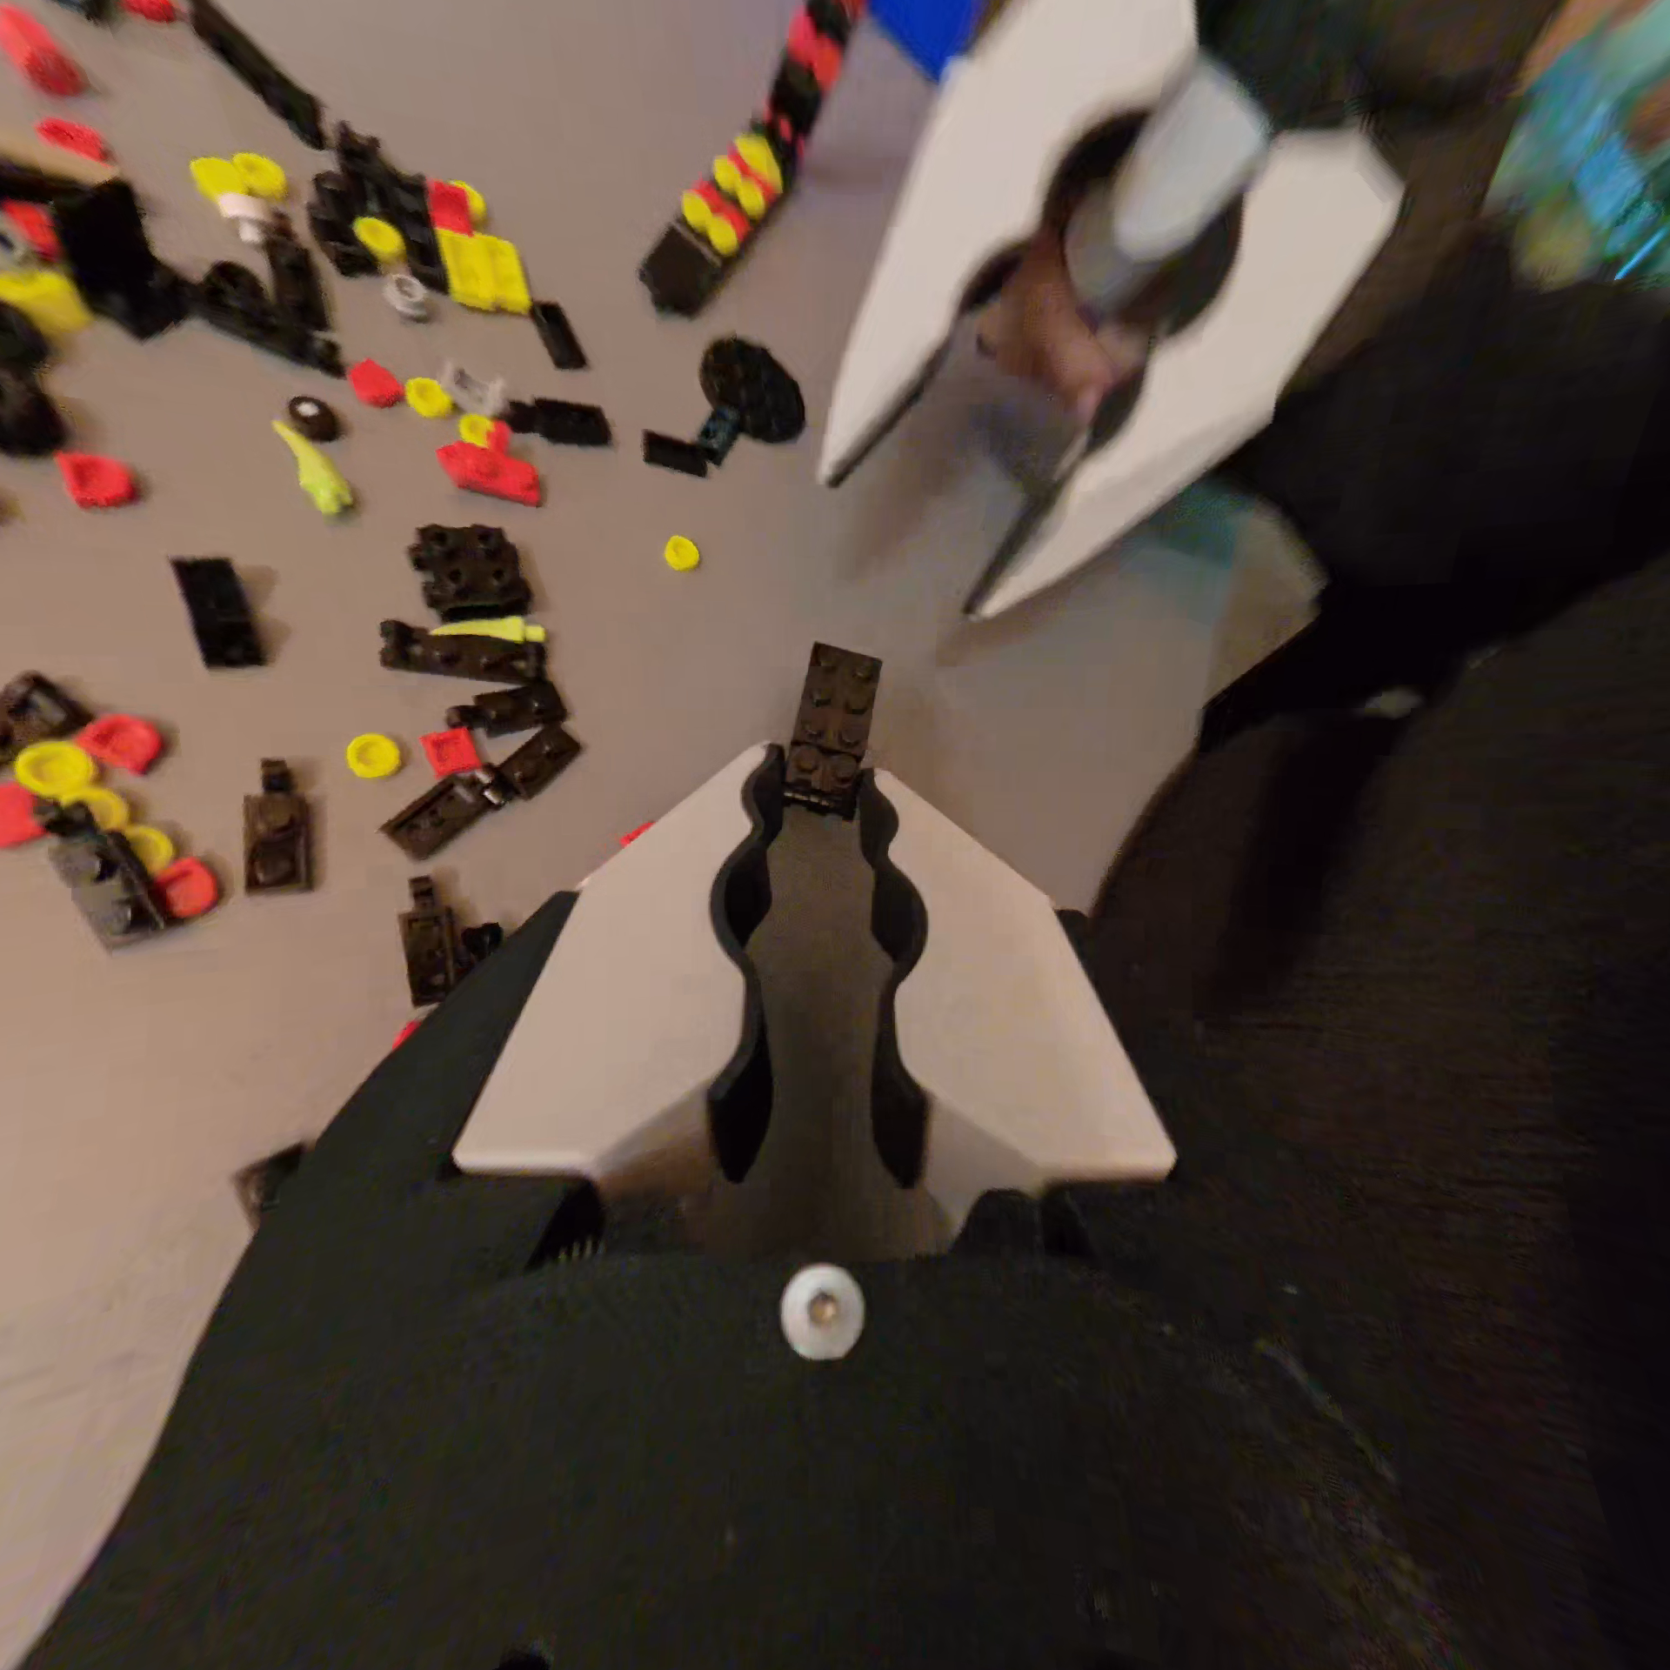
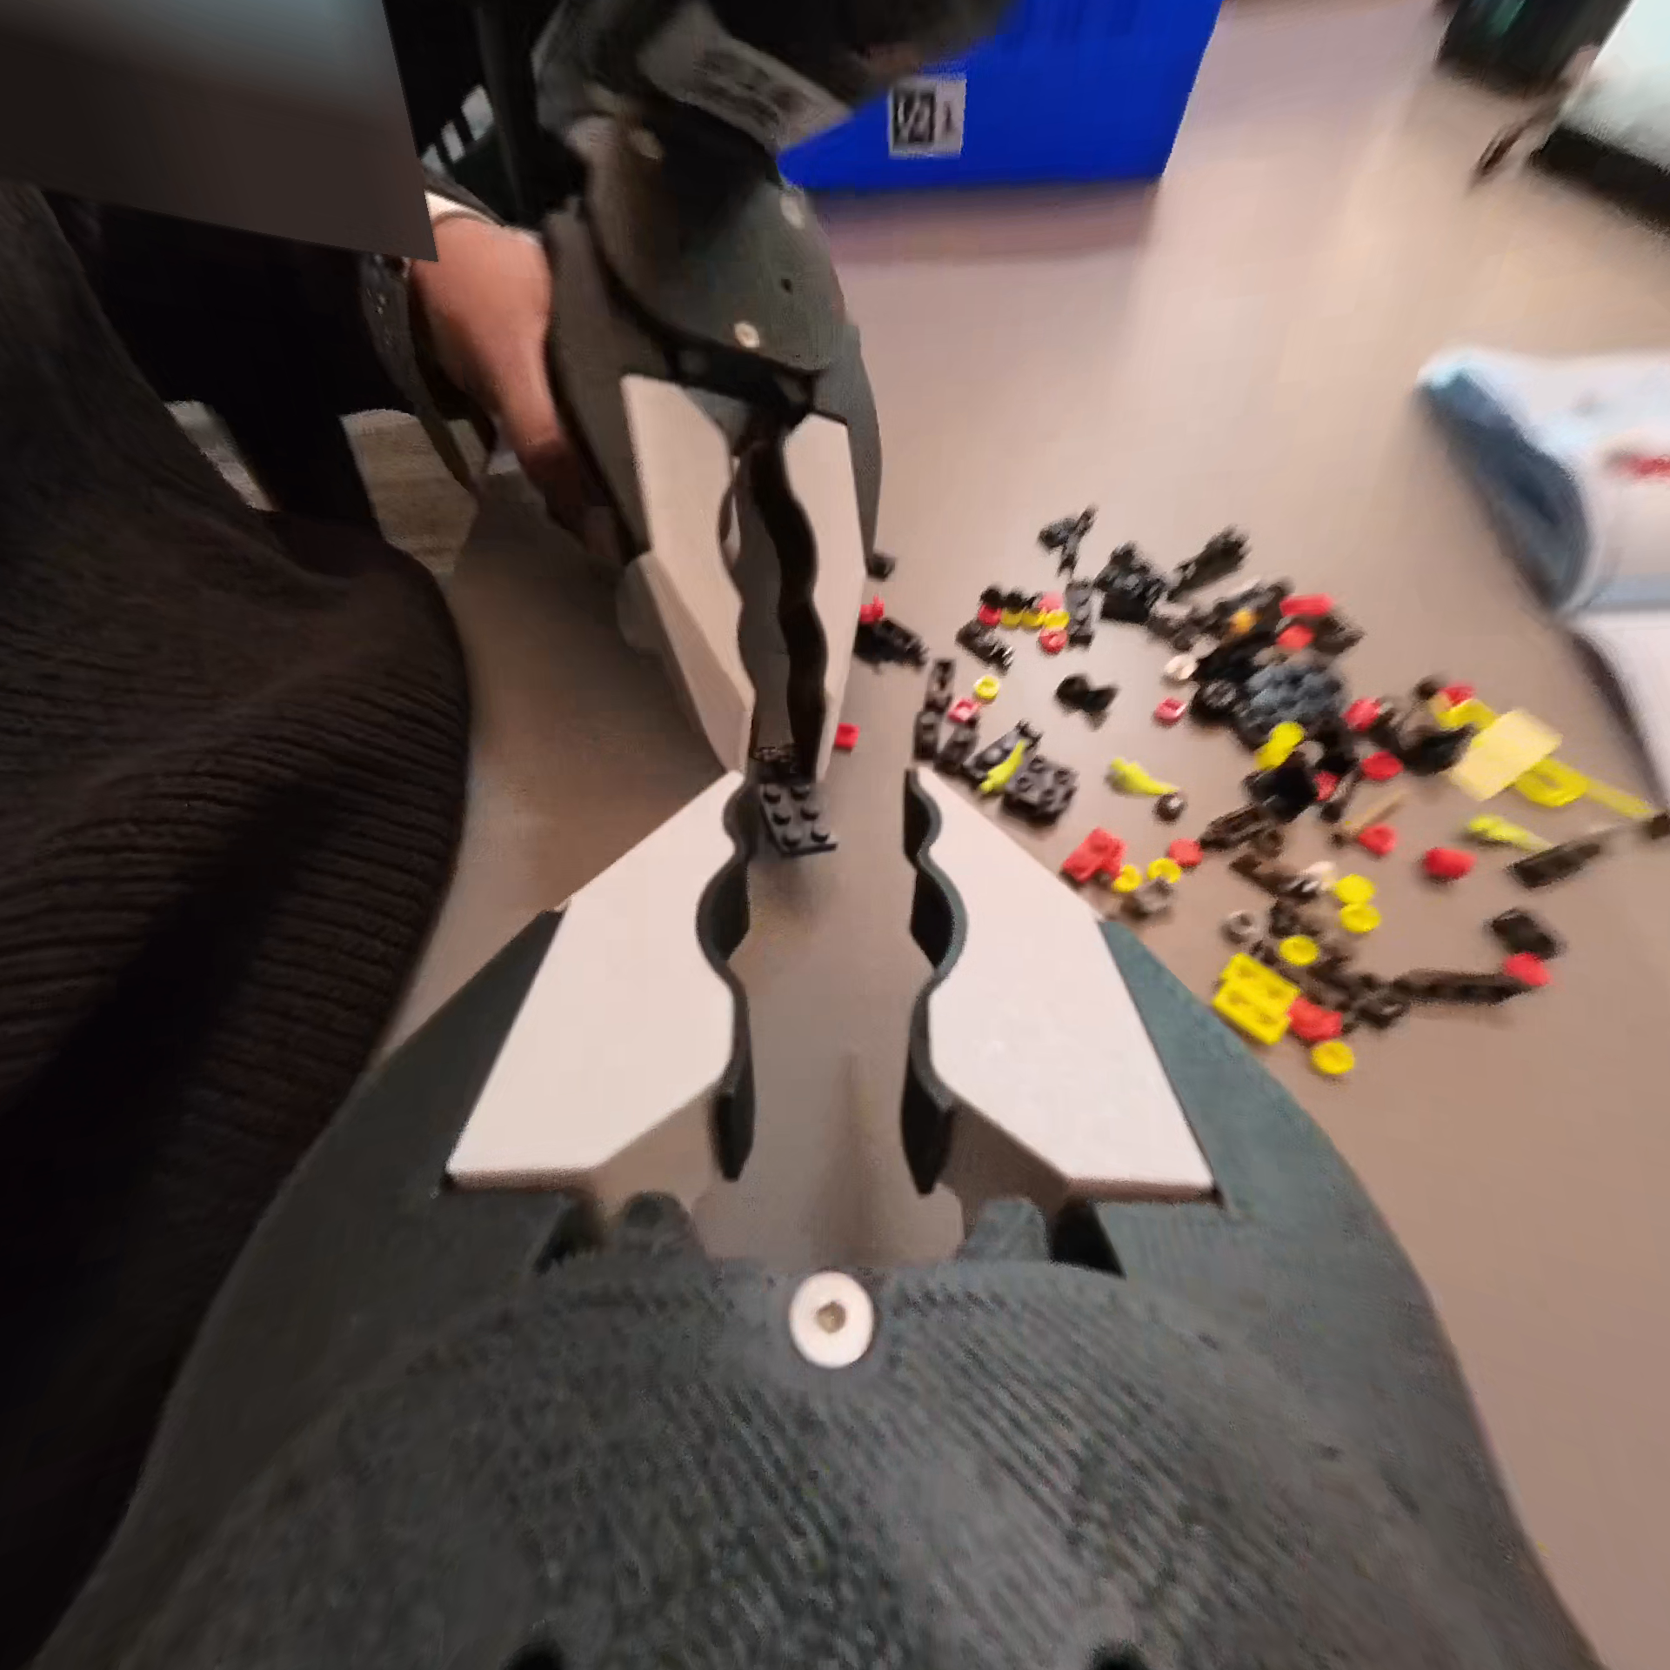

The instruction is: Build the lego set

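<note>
My left gripper (image 1: 820, 768) is shut on a black hinged plate (image 1: 839, 700), which sticks out past its fingertips above the grey table. In the right wrist view the same left gripper (image 2: 784, 755) points down, with the black hinged plate (image 2: 797, 813) at its tip. My right gripper (image 2: 824, 786) is open and empty, its jaws on either side of that plate without touching it. It also shows in the left wrist view (image 1: 904, 542), upper right, blurred. Loose black, red and yellow pieces (image 1: 434, 452) lie scattered on the table.
A part-built red, black and yellow strip (image 1: 768, 172) lies at the back. A blue box (image 2: 1003, 99) stands beyond the pieces. A white and blue bag (image 2: 1554, 470) lies at the far right. Dark clothing (image 2: 181, 723) of the person fills the near side.
</note>
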Motion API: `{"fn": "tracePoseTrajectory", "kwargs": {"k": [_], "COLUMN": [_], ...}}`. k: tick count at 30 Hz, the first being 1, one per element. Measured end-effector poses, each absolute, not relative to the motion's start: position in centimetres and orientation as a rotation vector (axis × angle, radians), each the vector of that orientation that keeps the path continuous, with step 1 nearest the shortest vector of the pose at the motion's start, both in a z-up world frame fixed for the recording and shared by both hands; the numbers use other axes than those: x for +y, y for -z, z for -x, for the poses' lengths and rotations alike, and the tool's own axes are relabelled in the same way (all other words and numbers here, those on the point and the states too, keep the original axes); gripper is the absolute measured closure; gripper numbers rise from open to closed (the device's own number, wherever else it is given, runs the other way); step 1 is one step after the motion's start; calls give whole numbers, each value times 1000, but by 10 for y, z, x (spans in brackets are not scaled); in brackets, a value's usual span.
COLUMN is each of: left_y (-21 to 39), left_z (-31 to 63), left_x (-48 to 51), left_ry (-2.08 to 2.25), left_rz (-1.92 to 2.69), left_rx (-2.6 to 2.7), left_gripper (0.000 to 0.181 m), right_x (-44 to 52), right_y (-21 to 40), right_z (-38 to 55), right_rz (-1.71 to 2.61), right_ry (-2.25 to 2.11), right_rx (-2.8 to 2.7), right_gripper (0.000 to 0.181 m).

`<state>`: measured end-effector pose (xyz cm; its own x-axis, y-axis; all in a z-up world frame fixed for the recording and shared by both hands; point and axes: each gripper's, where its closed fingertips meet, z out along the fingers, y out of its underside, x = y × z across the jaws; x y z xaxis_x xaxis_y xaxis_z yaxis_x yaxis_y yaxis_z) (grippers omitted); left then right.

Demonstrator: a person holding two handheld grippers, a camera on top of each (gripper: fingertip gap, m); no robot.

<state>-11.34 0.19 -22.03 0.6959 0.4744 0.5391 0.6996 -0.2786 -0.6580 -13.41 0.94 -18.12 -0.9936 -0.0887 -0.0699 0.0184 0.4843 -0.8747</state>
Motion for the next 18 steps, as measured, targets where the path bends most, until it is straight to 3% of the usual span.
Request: {"fn": "tracePoseTrajectory", "kwargs": {"k": [1,10,18], "left_y": [213,159,138], "left_z": [118,129,106], "left_x": [0,-13,0], "left_ry": [369,911,1154], "left_rz": [1834,1145,1064], "left_rx": [-965,-1064,-925], "left_gripper": [167,167,168], "right_x": [9,1,2], "right_y": [176,168,134], "right_z": [135,135,118], "right_rz": [120,455,114], "right_ry": [1593,1748,1850], "right_rx": [2648,3009,2398], "right_gripper": [148,150,136]}}
